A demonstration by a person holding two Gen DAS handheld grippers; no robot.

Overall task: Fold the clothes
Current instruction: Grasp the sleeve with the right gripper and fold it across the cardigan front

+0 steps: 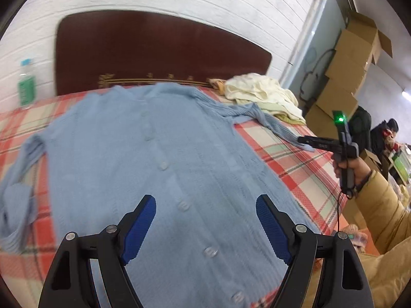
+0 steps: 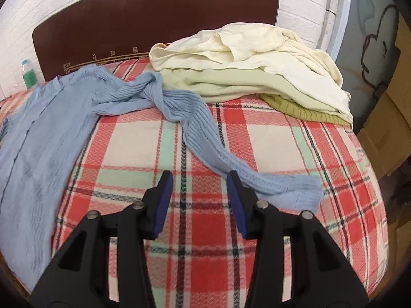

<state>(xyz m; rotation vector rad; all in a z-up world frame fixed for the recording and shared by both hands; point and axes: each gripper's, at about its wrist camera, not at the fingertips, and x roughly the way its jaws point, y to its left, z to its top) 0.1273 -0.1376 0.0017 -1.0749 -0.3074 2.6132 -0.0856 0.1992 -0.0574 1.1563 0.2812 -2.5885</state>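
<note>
Now left gripper (image 1: pixel 205 205) wide apart, empty above blue cardigan (image 1: pixel 154 148), right gripper (image 2: pixel 199 179) half-spread, empty beside its sleeve (image 2: pixel 205 138).

So the cardigan (image 1: pixel 159 154) lies spread flat on the bed (image 2: pixel 205 243), one sleeve (image 2: pixel 205 138) trailing off right. Behind that sleeve, by the headboard (image 1: pixel 154 51), sits a clothes pile (image 2: pixel 257 66). Bottle (image 1: pixel 26 82) stands far left; boxes (image 1: pixel 344 77) stack up right of the bed.
</note>
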